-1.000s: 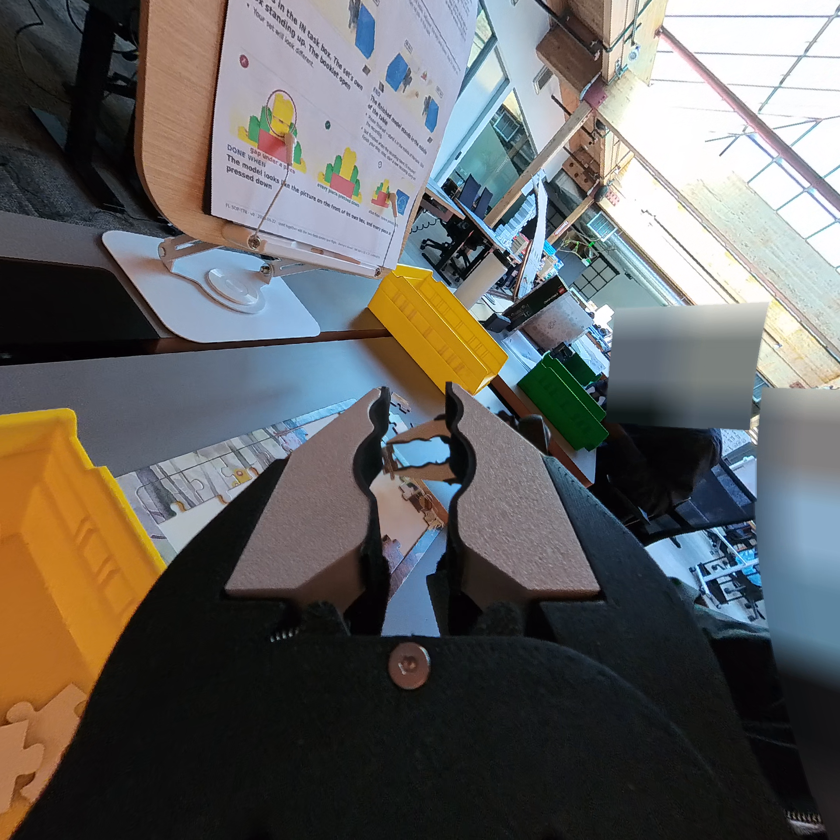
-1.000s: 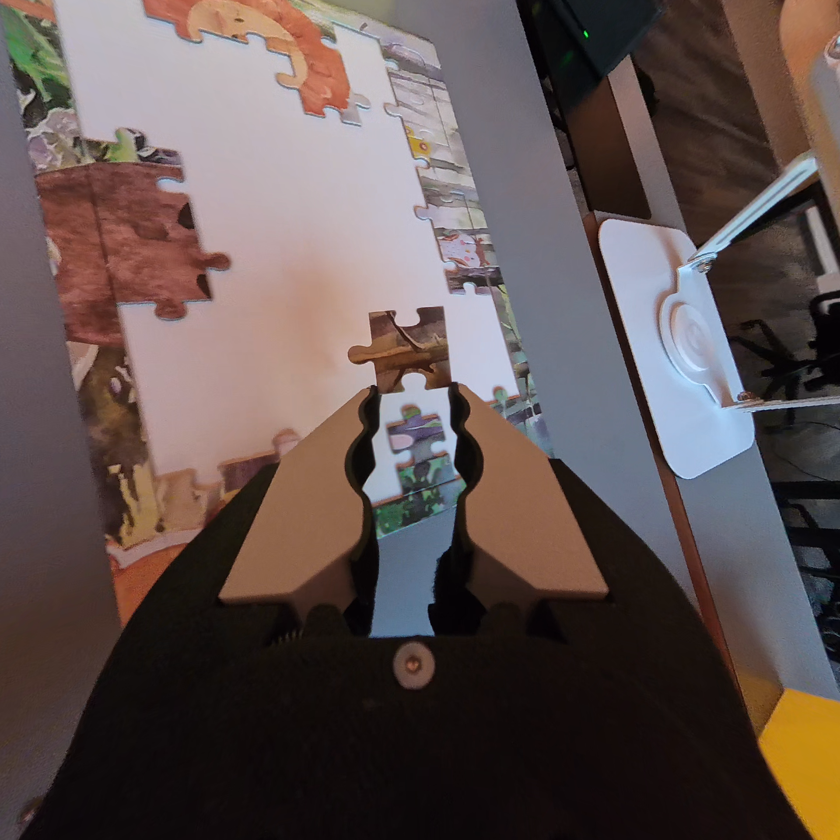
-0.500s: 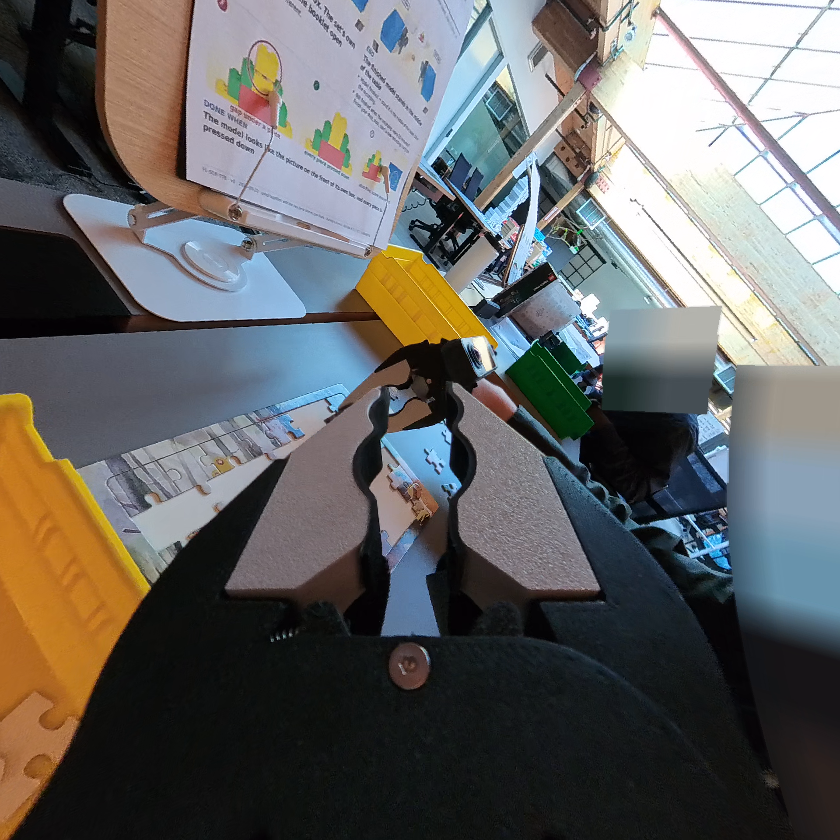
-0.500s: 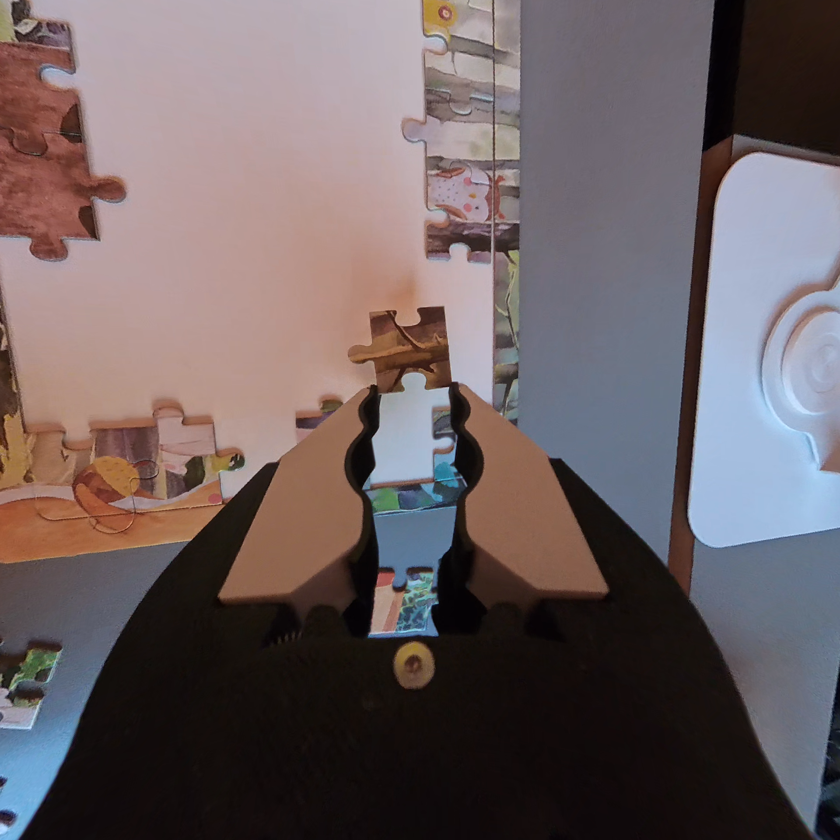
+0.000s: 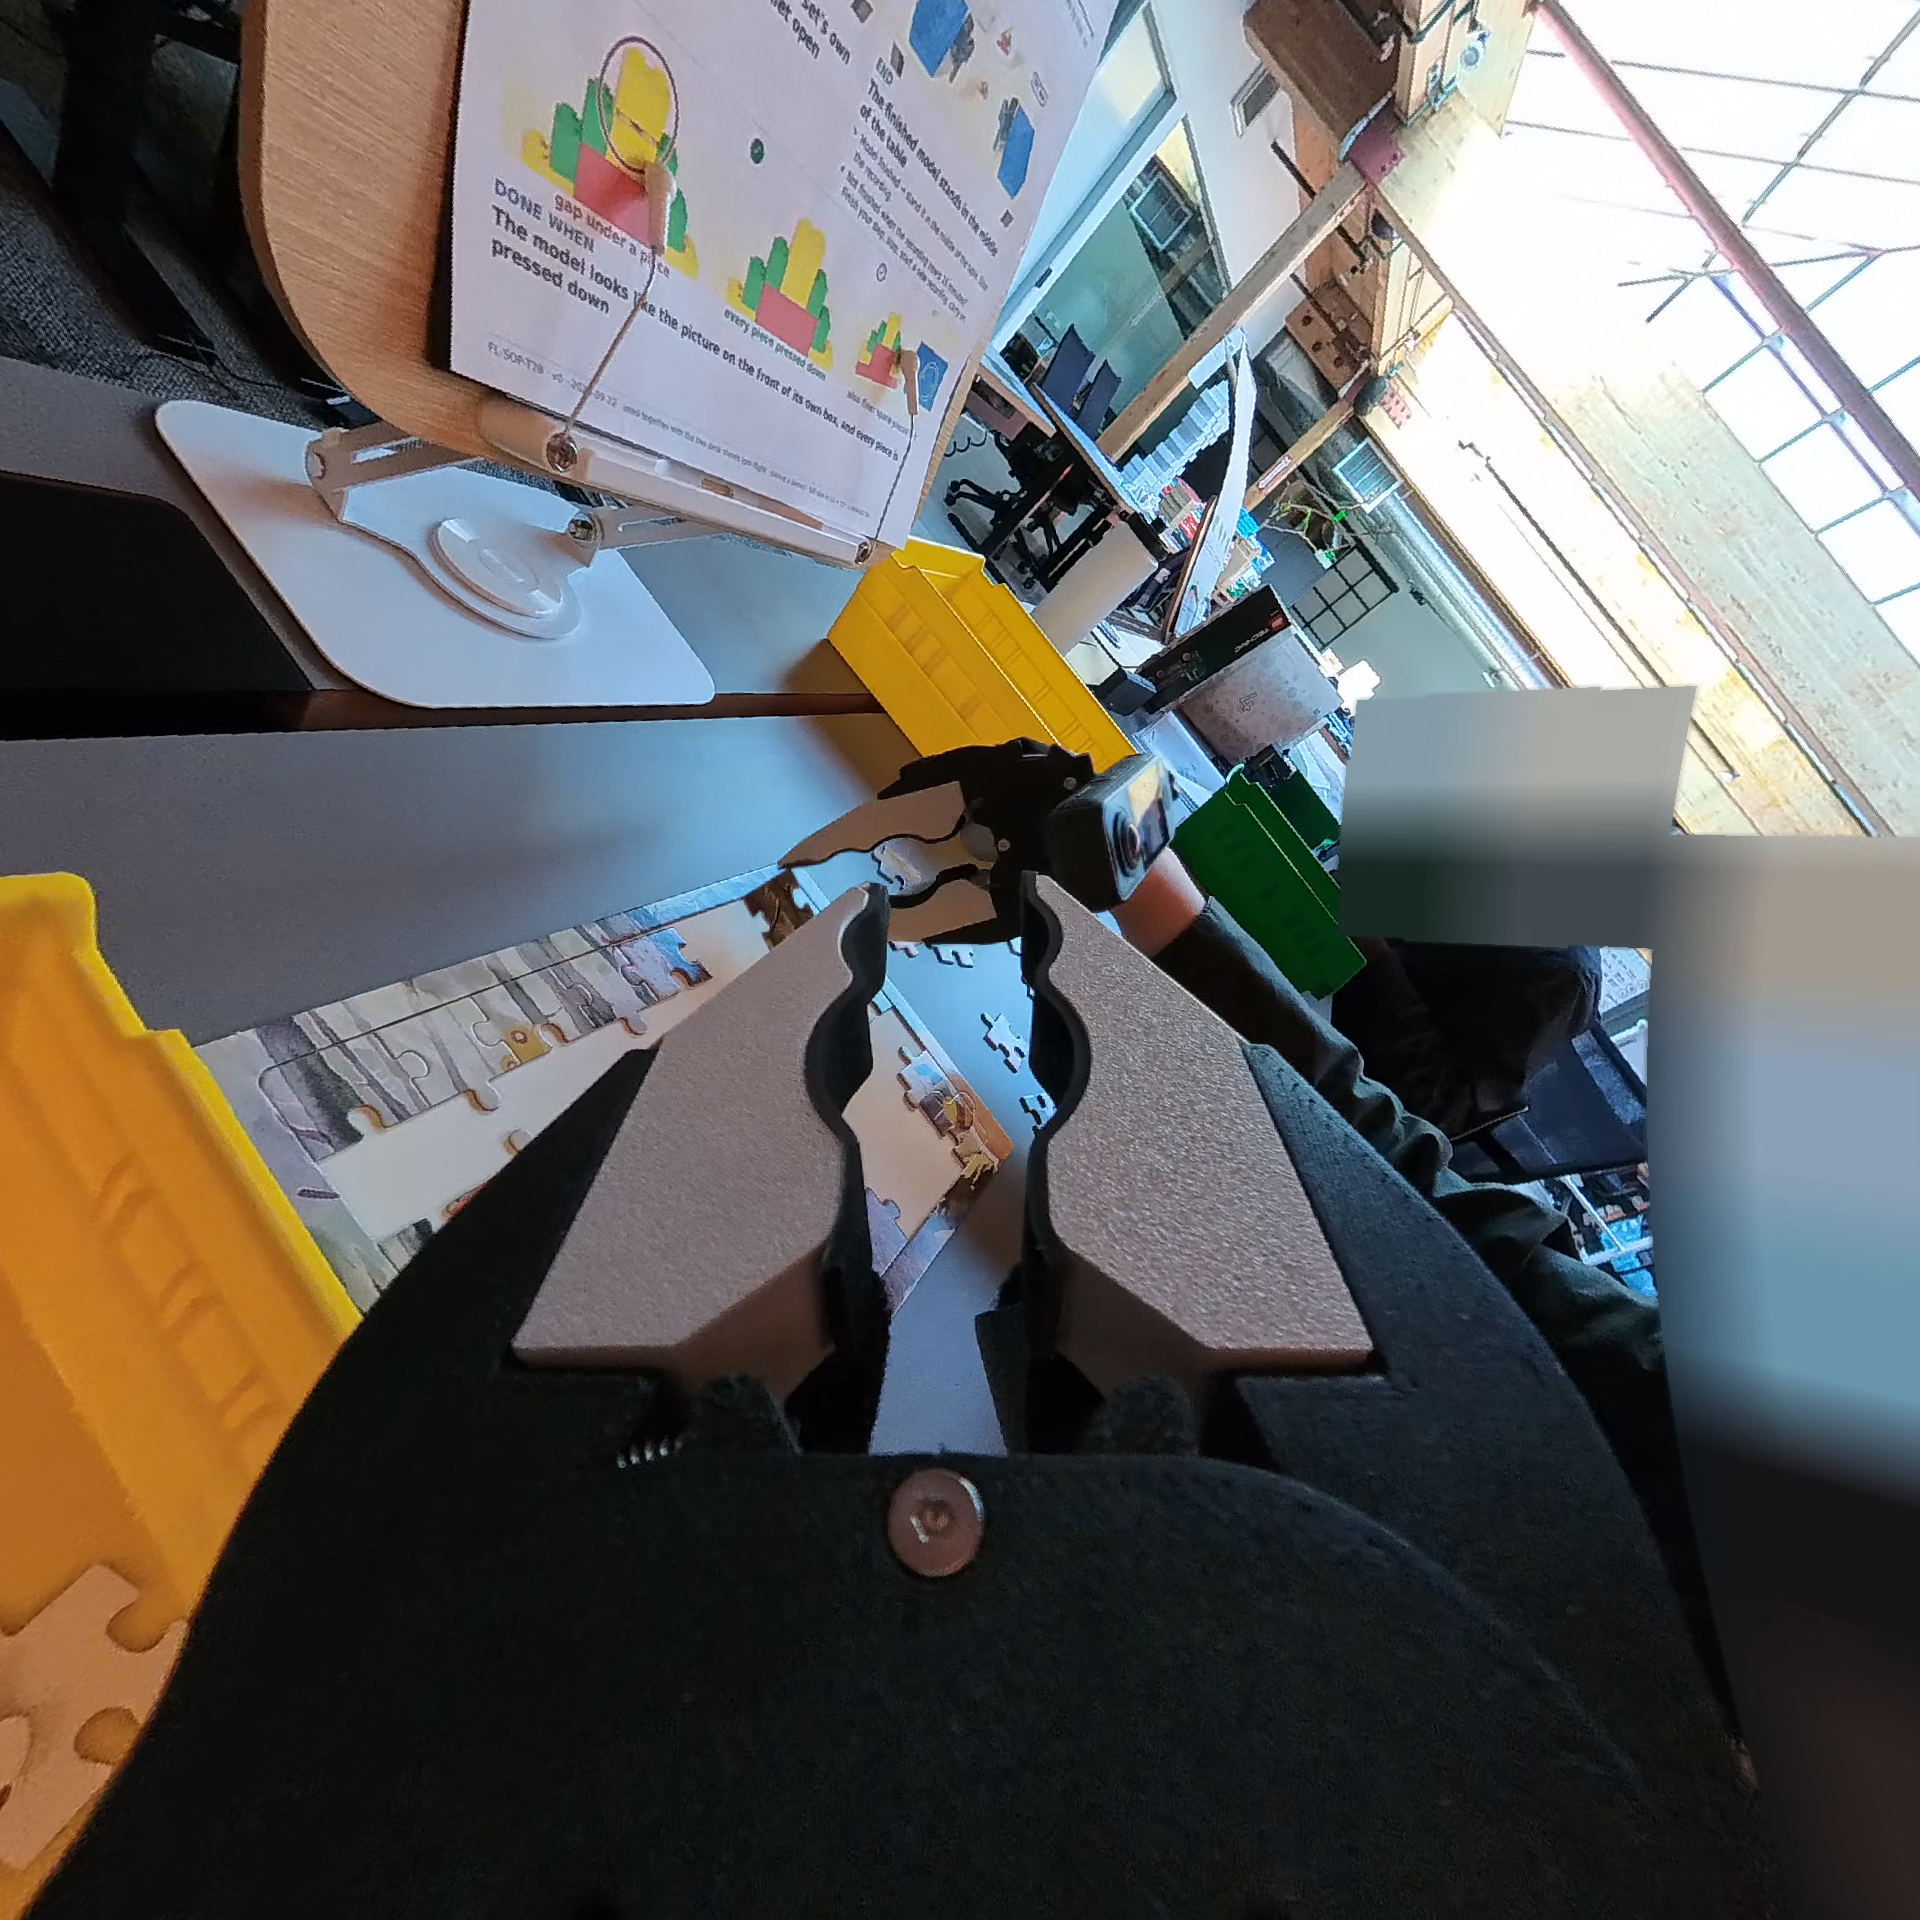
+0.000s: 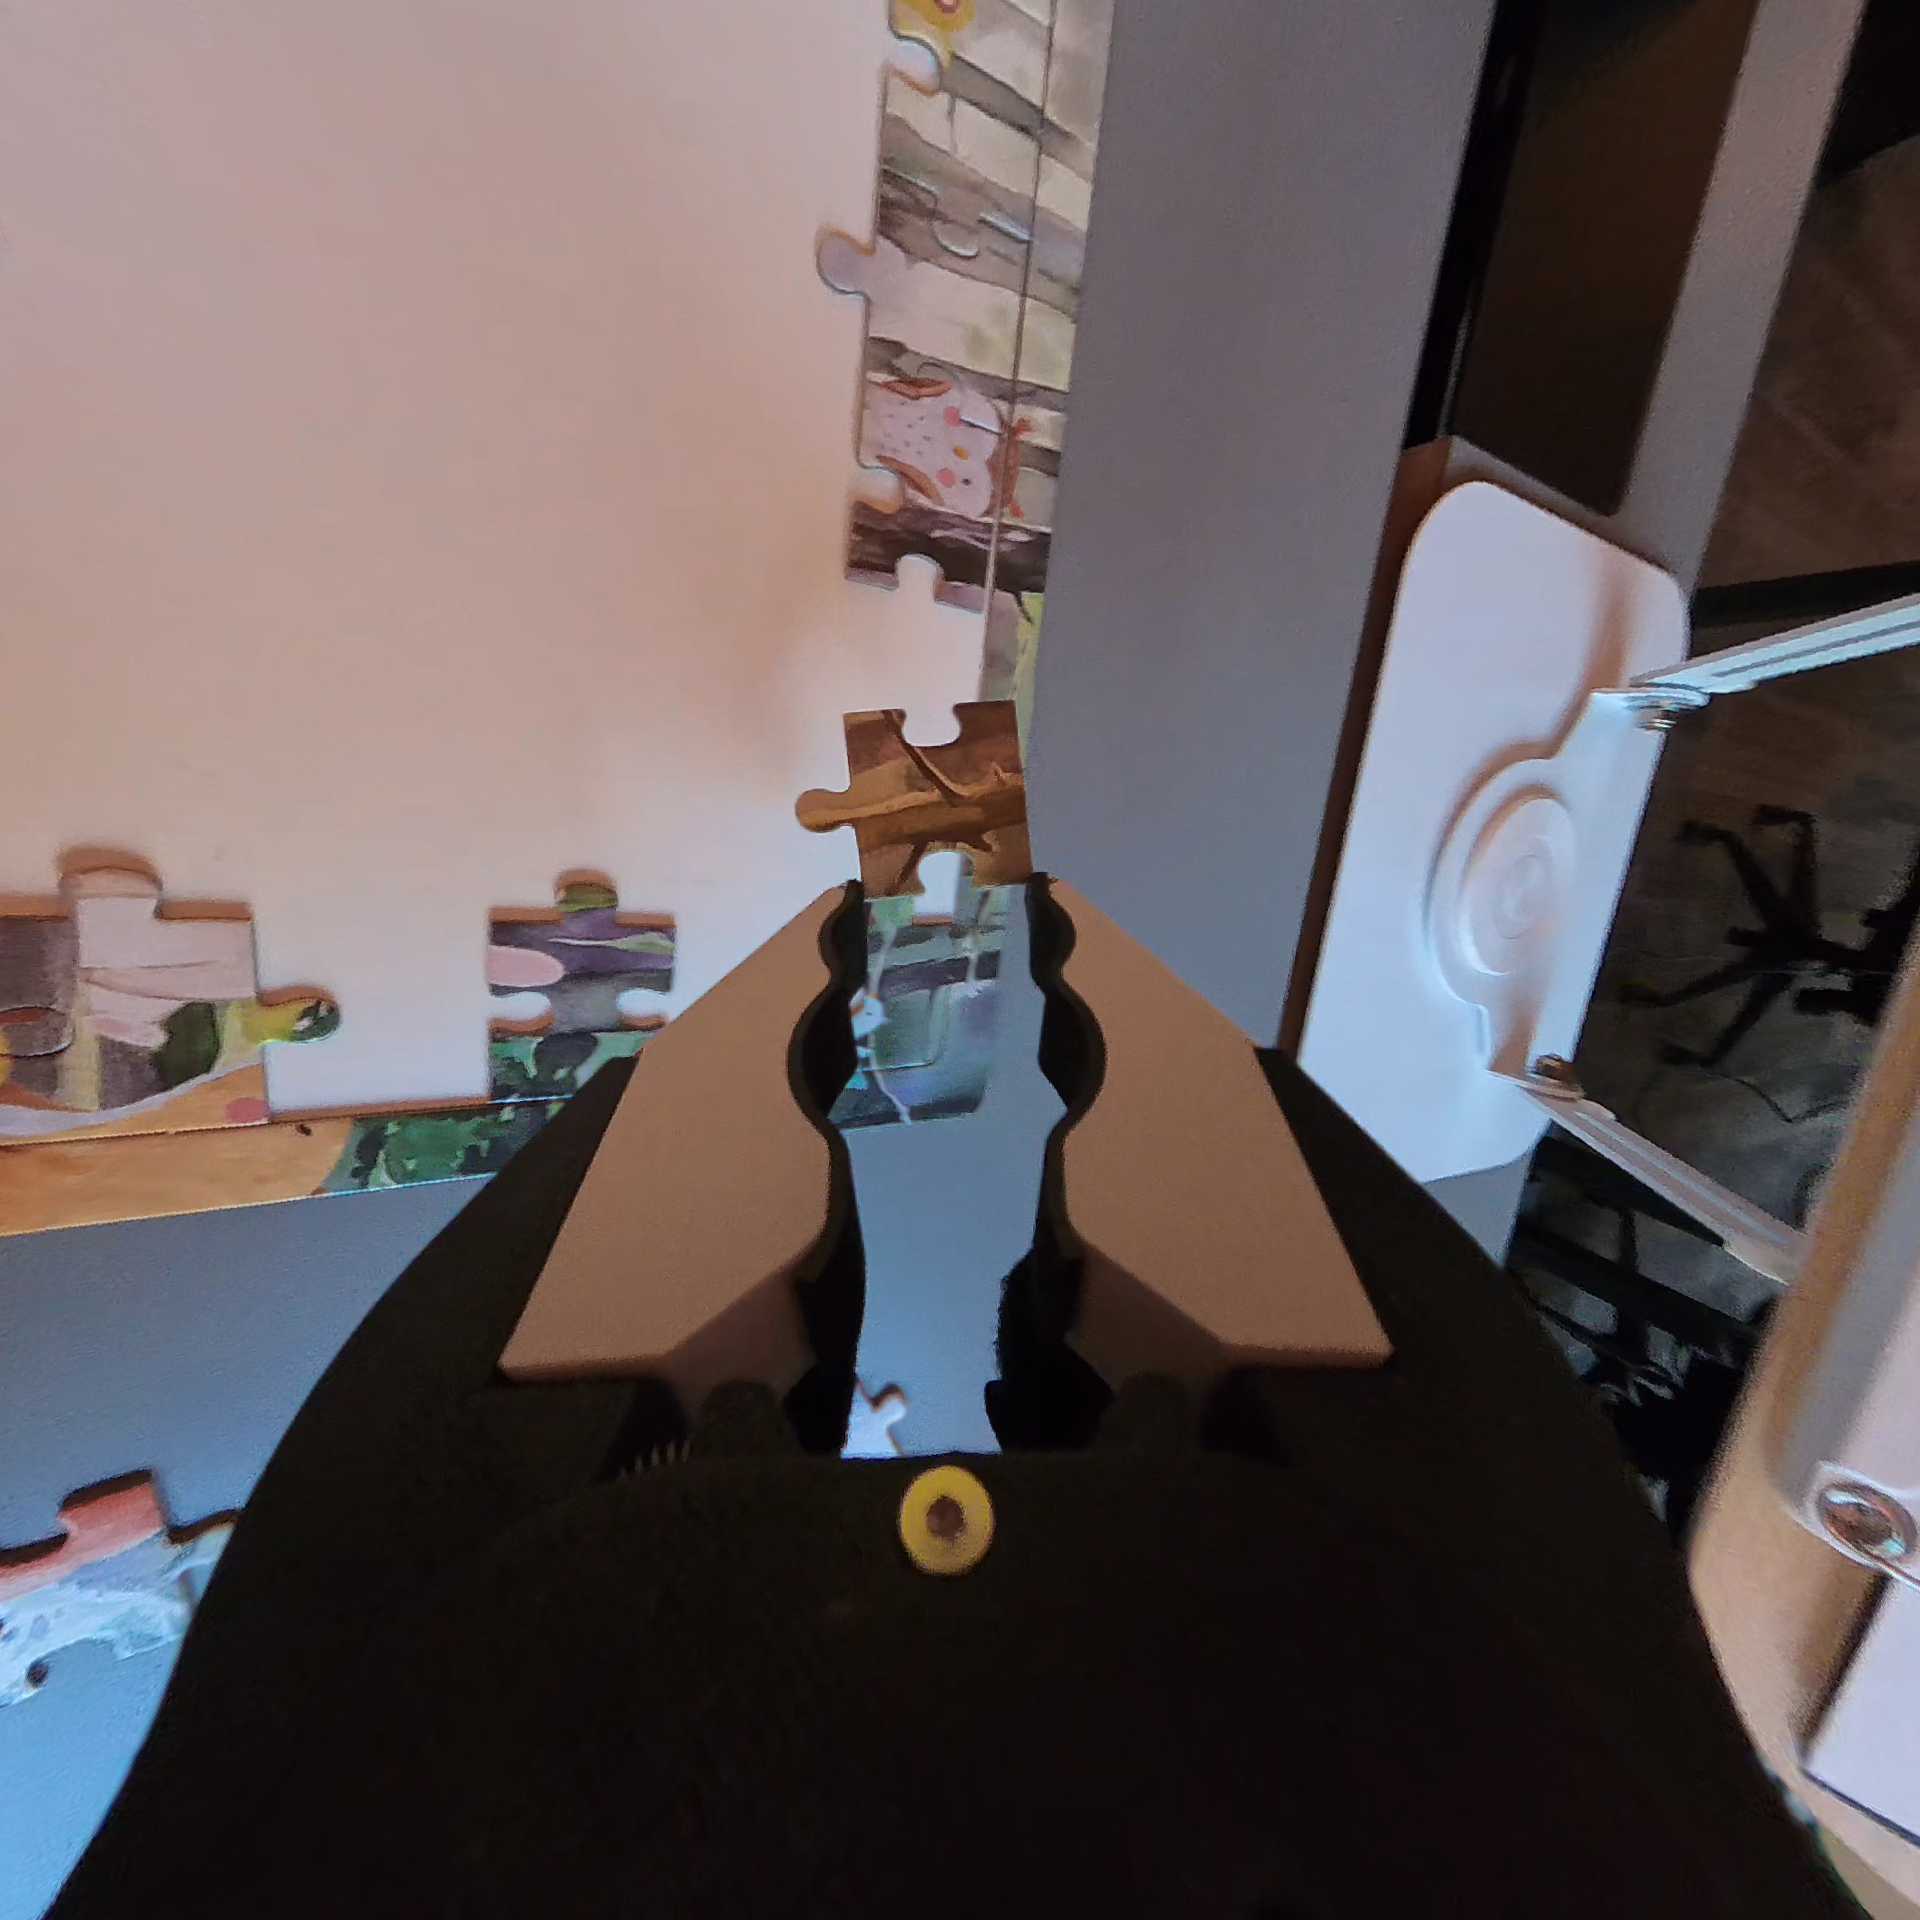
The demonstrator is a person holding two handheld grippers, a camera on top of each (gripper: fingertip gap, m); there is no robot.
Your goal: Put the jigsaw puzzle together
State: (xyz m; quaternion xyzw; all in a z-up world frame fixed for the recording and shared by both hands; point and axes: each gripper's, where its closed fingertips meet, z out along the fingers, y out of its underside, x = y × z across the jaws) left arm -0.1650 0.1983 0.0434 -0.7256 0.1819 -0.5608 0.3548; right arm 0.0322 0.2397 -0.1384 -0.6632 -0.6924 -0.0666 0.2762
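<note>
Carrying: we hold a brown puzzle piece (image 6: pixel 928 805) pinched by its near edge at the tips of the right gripper (image 6: pixel 943 891), over the right part of the puzzle board (image 6: pixel 416 416); this is the placing step, in our judgement

Right tool: its fingers are pressed onto the brown piece, one at each near corner; the piece stands out ahead of the tips with one knob pointing left

Left tool: the left gripper (image 5: pixel 954 914) is spread with nothing between its fingers; it hangs above the near end of the puzzle board (image 5: pixel 395 1174), beside the yellow bin (image 5: pixel 125 1195) at our left, where pale loose pieces (image 5: pixel 62 1683) lie

Puzzle: the board's white middle is mostly bare; a strip of joined pieces (image 6: pixel 966 343) runs along its right edge, and more joined pieces (image 6: pixel 156 997) sit along its near edge; a purple-and-green piece (image 6: pixel 580 971) stands alone on that near row; a few loose pieces (image 6: pixel 94 1590) lie on the grey table (image 6: pixel 1174 416) nearer to us

Progress: early to middling, we judge; most of the picture is unfilled

Next move: we reckon the brown piece belongs in the gap of the right edge strip, just near of the dark piece with the two knobs; we would need to line its notches up with them, lower it flat, then let go and press; whether it fits there we cannot tell

Surroundings: a white stand base (image 6: pixel 1496 831) sits far right of the board
</note>
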